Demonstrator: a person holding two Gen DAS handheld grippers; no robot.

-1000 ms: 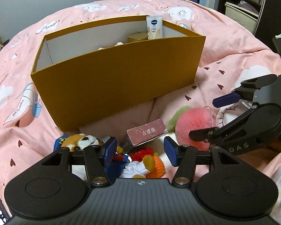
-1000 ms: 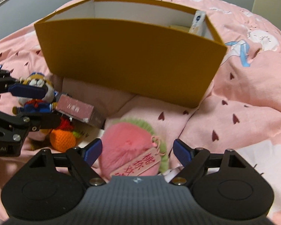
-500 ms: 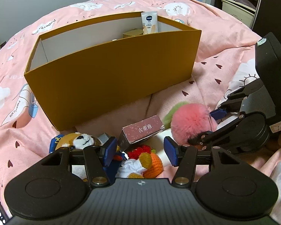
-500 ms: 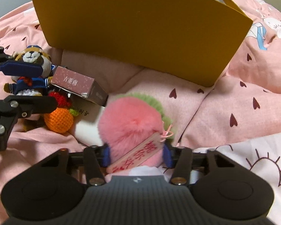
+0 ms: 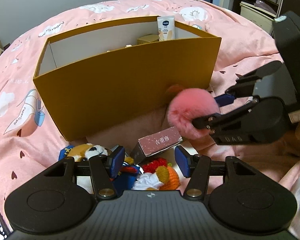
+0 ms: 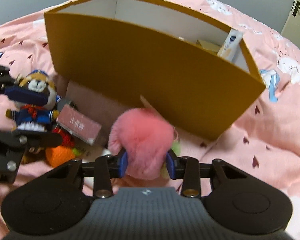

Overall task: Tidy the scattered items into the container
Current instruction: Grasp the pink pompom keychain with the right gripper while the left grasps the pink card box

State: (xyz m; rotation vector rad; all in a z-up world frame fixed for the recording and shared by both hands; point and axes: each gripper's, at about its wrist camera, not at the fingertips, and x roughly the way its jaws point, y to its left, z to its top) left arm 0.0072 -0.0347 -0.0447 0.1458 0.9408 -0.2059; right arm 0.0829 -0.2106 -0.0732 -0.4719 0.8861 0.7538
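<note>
My right gripper point(image 6: 147, 163) is shut on a pink fluffy peach plush point(image 6: 142, 140) and holds it lifted in front of the orange box point(image 6: 150, 74); the plush also shows in the left wrist view point(image 5: 192, 110). My left gripper point(image 5: 149, 163) is open and empty above a plush dog in blue clothes point(image 5: 86, 151), a small pink carton point(image 5: 160, 142) and an orange crocheted toy point(image 5: 170, 176). The orange box point(image 5: 126, 84) holds a cream tube point(image 5: 166, 31) and a small gold carton point(image 5: 148, 39).
Everything lies on a pink bedspread point(image 5: 16, 92) with heart and cloud prints. In the right wrist view the dog point(image 6: 37, 98), pink carton point(image 6: 78, 125) and orange toy point(image 6: 59, 156) lie left of the plush. Shelves point(image 5: 258, 4) stand behind the bed.
My right gripper closed on the pink plush and lifted it off the bed towards the box. The left gripper stayed open over the toys.
</note>
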